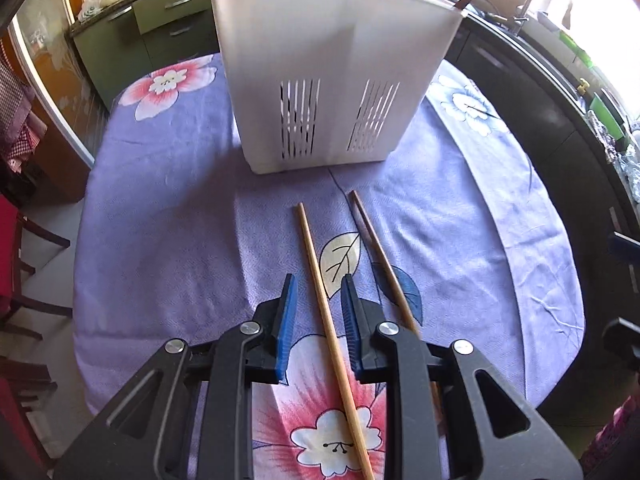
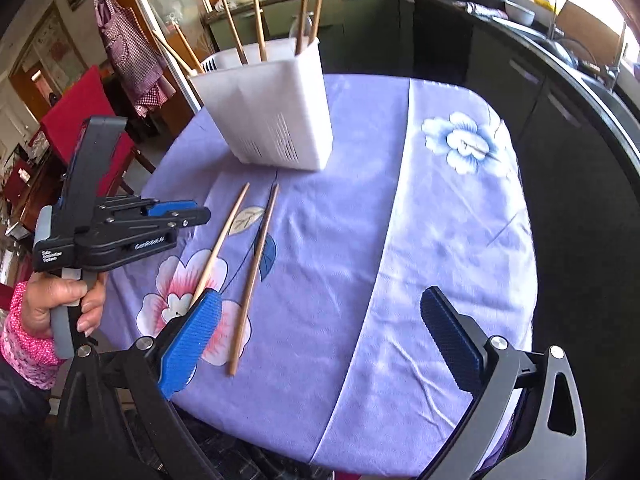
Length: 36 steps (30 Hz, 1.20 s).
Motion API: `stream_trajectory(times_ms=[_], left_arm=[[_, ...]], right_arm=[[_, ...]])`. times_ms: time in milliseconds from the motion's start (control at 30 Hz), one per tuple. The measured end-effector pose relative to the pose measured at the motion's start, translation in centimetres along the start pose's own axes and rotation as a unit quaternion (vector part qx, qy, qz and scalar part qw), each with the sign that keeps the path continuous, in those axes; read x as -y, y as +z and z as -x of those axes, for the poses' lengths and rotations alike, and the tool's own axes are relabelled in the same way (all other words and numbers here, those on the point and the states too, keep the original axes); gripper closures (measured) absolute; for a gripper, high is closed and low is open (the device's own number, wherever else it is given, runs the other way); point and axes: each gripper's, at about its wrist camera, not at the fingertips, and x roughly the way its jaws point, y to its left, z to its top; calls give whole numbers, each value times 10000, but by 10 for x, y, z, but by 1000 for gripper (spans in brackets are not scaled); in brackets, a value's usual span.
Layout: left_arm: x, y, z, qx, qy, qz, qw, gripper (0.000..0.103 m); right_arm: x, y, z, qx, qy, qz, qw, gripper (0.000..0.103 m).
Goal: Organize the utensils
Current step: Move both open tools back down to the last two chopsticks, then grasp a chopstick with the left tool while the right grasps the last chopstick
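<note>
- Two chopsticks lie on the counter (image 2: pixel 400 208) before the holder (image 1: pixel 336 76): a pale one (image 1: pixel 324 312) and a dark one (image 1: pixel 380 256); several already stand inside.
- Left claw (image 1: pixel 319 312) hangs spread astride the pale one, not yet pinching.
- Right claw (image 2: pixel 320 336) is spread wide, empty.
- Nothing blocks the way.

A tall white plastic utensil holder (image 1: pixel 332 76) with slotted vents near its base stands upright on the far part of the table — several wooden chopsticks (image 2: pixel 260 24) poke up out of it, leaning at different angles. Just in front of it, two loose chopsticks lie flat, side by side but apart — a pale wooden one (image 1: pixel 320 300) and a darker brown one (image 1: pixel 380 256).
</note>
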Motion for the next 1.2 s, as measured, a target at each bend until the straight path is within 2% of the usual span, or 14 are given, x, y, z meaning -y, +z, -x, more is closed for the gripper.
stream_trajectory(times_ms=[67, 200, 400, 533, 700, 1033, 1200], left_arm=[[0, 2, -13, -115, 45, 37, 9999, 82], [4, 4, -26, -226, 157, 75, 9996, 82], [10, 6, -37, -362, 302, 95, 9988, 82], [11, 6, -41, -359, 362, 52, 9987, 96], [7, 7, -37, -325, 270, 46, 9991, 97], [-20, 1, 29, 454, 153, 138, 9988, 97], [-33, -9, 42, 549, 79, 171, 9983, 97]], right_arm=[[10, -3, 4, 179, 132, -226, 9995, 5], [15, -3, 12, 471, 73, -292, 9984, 5], [16, 1, 6, 460, 40, -383, 9982, 5], [17, 5, 3, 480, -118, -425, 9979, 5], [11, 12, -3, 486, -264, -355, 9978, 5], [-29, 35, -58, -66, 171, 91, 9998, 5], [-55, 51, -95, -425, -133, 271, 9986, 5]])
